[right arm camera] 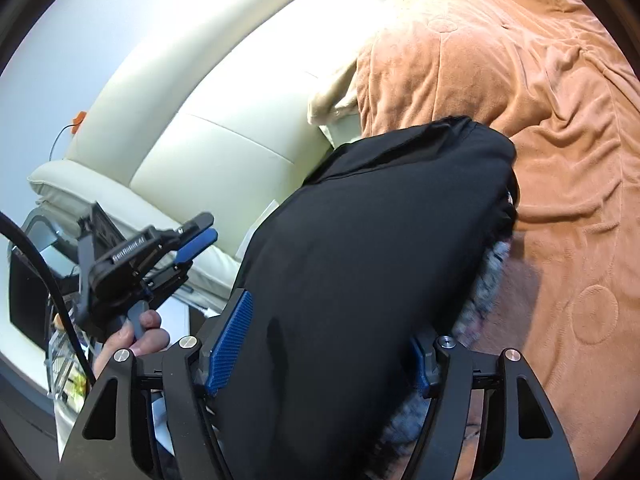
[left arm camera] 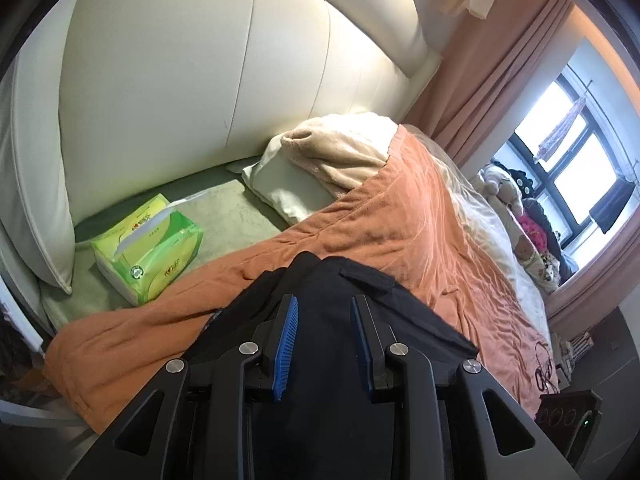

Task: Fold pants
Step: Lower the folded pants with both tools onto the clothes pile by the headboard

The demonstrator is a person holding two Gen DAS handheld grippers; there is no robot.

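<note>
We see the black pants (left arm camera: 340, 300) on the orange blanket (left arm camera: 400, 232), under both spread jaws: left hand-held gripper (left arm camera: 324, 340), right hand-held gripper (right arm camera: 332, 344).

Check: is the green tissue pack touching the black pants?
Apart. The left wrist view shows orange blanket between the tissue pack and the pants.

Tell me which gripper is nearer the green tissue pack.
Left. The left gripper hangs over the black pants, with the green tissue pack just beyond on its left. The right gripper sees no pack.
</note>
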